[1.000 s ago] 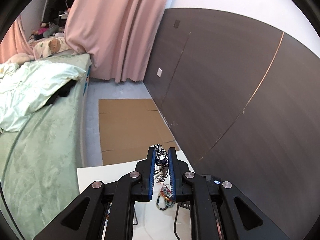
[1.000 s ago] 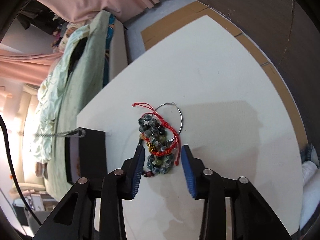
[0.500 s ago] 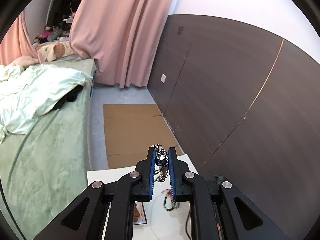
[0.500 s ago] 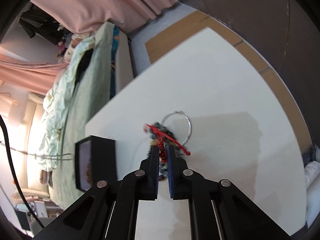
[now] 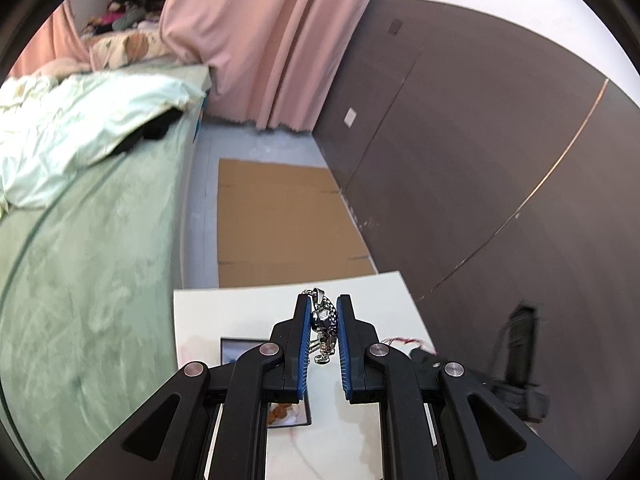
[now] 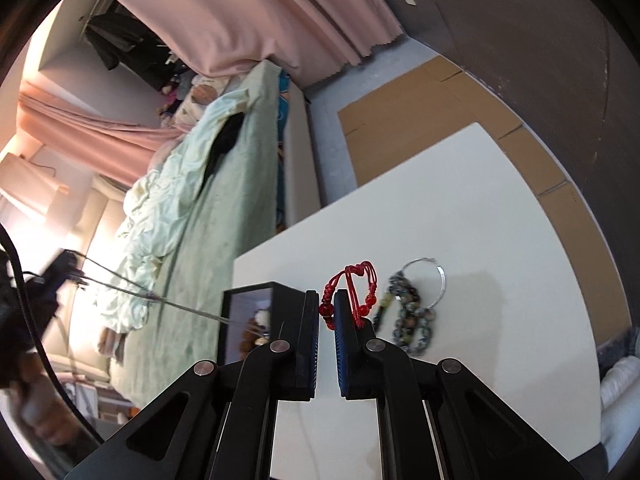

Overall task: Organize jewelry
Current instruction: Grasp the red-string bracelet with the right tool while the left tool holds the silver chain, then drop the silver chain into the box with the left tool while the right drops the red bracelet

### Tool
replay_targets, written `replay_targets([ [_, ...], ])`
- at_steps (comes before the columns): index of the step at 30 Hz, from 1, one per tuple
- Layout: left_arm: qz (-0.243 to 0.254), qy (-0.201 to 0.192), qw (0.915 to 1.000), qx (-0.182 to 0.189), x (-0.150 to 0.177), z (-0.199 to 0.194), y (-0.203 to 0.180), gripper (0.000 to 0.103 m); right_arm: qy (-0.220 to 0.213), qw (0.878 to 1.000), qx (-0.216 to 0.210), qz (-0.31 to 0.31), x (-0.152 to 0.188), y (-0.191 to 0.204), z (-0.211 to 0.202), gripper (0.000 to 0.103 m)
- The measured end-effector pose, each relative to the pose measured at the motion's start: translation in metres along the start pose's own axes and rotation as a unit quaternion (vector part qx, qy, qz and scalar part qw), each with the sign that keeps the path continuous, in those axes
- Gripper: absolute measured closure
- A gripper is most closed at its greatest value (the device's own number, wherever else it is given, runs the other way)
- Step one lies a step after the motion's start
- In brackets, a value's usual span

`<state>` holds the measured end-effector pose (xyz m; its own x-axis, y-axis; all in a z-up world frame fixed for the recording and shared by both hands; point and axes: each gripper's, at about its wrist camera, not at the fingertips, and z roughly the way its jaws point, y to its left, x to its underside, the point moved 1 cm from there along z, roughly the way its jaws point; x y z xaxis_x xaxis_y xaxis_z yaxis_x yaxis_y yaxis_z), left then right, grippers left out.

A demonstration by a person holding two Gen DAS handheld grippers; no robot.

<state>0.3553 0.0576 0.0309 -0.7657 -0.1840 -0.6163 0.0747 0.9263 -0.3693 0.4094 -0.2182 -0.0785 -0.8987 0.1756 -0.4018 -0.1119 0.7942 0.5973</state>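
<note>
Pinching a red cord bracelet (image 6: 354,292), the right claw (image 6: 327,314) hangs above the beaded bracelets (image 6: 412,320).

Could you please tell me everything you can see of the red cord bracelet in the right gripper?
The red cord bracelet is thin knotted red string with small red beads and a darker bead near the jaws. The right gripper, whose jaws have just been closing, pinches it at the tips; its loops stand above the jaws and drape over one finger. It is lifted clear of the white table, apart from the beaded bracelets and silver hoop lying there.
</note>
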Motion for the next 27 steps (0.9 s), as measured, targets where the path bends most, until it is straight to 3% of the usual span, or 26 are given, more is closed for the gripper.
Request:
replay_targets([
  [12,-0.037,0.06,0.9975,-0.009,0.043,0.057,0.03,0.09,0.009,0.999,-0.026,-0.027,0.008,0.035,0.002,0.094],
  [17,-0.093,0.083,0.9922,0.001,0.06,0.08,0.051,0.088,0.019,0.999,-0.04,-0.031,0.01,0.049,0.01,0.094],
  [19,-0.114,0.095,0.9887,0.019,0.064,0.085,0.057,0.079,0.022,0.998,-0.045,-0.034,0.012,0.054,0.013,0.094],
  [21,-0.124,0.094,0.9876,0.021,0.067,0.083,0.061,0.048,0.027,0.998,-0.049,-0.036,0.013,0.06,0.017,0.094],
  [23,-0.125,0.075,0.9893,0.014,0.068,0.074,0.062,0.034,0.031,0.997,-0.052,-0.039,0.014,0.064,0.022,0.094],
  [27,-0.139,0.056,0.9886,0.009,0.07,0.056,0.072,0.032,0.042,0.997,-0.058,-0.042,0.015,0.072,0.034,0.094],
])
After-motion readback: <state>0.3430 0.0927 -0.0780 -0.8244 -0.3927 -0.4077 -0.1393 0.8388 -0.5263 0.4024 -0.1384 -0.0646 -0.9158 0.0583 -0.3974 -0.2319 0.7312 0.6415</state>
